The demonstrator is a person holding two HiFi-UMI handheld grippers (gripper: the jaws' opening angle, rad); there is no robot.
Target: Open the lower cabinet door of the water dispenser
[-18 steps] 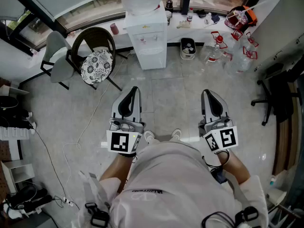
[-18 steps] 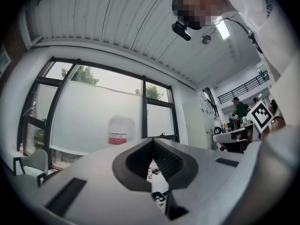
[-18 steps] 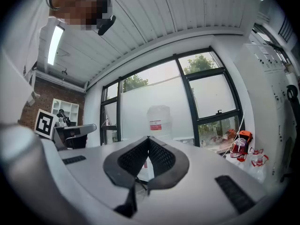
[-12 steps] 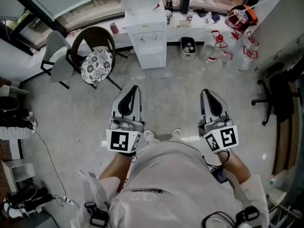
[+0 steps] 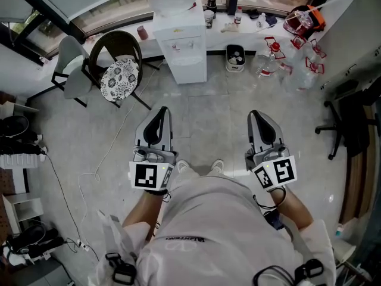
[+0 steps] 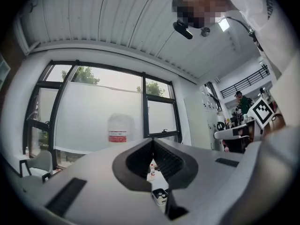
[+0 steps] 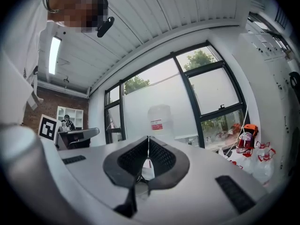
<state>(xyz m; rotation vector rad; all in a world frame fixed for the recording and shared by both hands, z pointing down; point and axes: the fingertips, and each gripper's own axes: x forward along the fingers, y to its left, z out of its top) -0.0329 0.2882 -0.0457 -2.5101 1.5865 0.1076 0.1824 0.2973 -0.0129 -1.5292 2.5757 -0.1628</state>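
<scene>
Two shut grippers, with the water dispenser well ahead of them

Both the left gripper (image 5: 161, 109) and the right gripper (image 5: 257, 113) were held side by side above the grey floor (image 5: 205, 121), each with its jaws pressed together and nothing between them; the person's shoes (image 5: 186, 169) showed between the two. A thin cable (image 5: 106, 155) trailed over the floor to the left. Farther on stood the white water dispenser (image 5: 186, 51), well apart from both grippers, its front towards the person and its lower cabinet door (image 5: 190, 73) seemingly closed in that steep view. A round chair (image 5: 119, 70) with a patterned cushion stood just left of it, a small bin (image 5: 236, 59) to its right, and clear jugs (image 5: 286, 70) beyond that.
</scene>
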